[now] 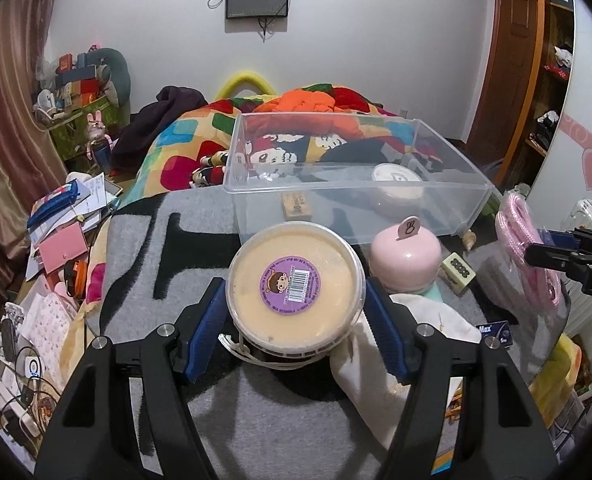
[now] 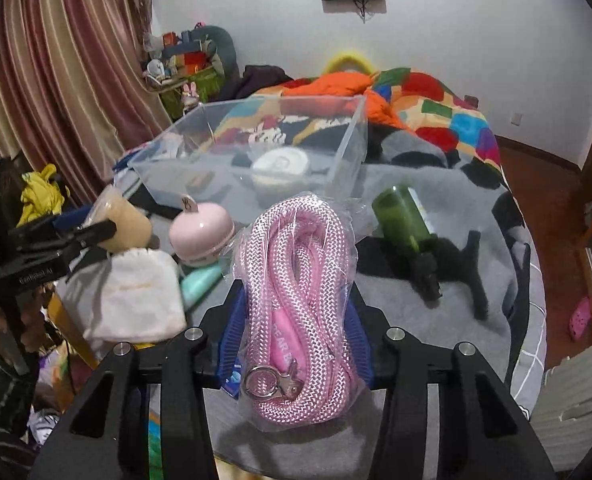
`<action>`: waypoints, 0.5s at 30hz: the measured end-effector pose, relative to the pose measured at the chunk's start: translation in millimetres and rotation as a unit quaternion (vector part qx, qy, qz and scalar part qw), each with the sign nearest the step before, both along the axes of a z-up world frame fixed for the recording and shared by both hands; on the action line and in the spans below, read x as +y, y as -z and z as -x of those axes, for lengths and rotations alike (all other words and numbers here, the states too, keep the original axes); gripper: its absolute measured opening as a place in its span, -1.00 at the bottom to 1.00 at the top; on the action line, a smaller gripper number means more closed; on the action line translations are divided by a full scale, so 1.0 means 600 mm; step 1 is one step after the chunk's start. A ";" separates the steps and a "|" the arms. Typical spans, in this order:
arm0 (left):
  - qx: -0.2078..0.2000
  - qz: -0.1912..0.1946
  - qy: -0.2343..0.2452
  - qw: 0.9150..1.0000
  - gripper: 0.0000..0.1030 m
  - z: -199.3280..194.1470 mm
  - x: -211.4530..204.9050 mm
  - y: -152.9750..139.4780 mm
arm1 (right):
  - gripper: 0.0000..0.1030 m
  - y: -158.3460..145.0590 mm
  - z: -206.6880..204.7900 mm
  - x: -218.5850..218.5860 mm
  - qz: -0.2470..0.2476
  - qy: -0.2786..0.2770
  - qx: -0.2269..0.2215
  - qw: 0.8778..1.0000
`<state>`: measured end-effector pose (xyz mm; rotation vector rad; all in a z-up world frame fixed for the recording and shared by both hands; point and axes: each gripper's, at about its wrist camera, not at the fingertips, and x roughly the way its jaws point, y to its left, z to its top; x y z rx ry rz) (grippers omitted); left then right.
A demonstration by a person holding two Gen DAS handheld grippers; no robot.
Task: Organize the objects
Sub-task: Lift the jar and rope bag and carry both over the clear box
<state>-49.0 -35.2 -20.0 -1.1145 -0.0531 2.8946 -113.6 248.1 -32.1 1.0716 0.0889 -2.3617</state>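
Our left tongs point(image 1: 296, 312) are clamped on a round tub point(image 1: 296, 288) with a cream lid, held above the grey blanket point(image 1: 256, 420) just before the clear bin point(image 1: 352, 184). Our right tongs point(image 2: 296, 320) squeeze a bagged pink rope point(image 2: 296, 300), raised near the bin's right corner
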 end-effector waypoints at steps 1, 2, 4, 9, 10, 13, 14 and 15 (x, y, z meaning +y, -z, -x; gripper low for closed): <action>0.002 -0.002 0.000 1.000 0.31 0.000 -0.002 -0.002 | -0.17 -0.003 0.000 0.000 0.003 0.002 0.002 1.000; 0.003 -0.005 0.000 1.000 0.31 -0.001 -0.003 -0.005 | -0.17 -0.005 0.001 0.000 0.006 0.003 0.003 1.000; 0.008 -0.010 0.000 1.000 0.31 -0.002 -0.005 -0.013 | -0.17 -0.011 0.000 0.000 0.014 0.005 0.007 1.000; 0.022 -0.013 0.009 1.000 0.31 -0.006 -0.002 -0.034 | -0.17 -0.032 0.005 0.002 0.037 0.009 0.015 0.999; 0.024 -0.013 0.011 1.000 0.31 -0.006 -0.001 -0.037 | -0.17 -0.035 0.006 0.002 0.038 0.010 0.018 0.999; 0.032 -0.010 0.013 0.999 0.31 -0.006 0.002 -0.047 | -0.17 -0.048 0.008 0.002 0.042 0.013 0.028 0.999; 0.035 -0.011 0.014 0.999 0.31 -0.006 0.003 -0.050 | -0.17 -0.053 0.009 0.002 0.044 0.014 0.032 0.998; 0.037 -0.012 0.015 0.999 0.31 -0.005 0.004 -0.053 | -0.17 -0.058 0.010 0.001 0.044 0.016 0.036 0.998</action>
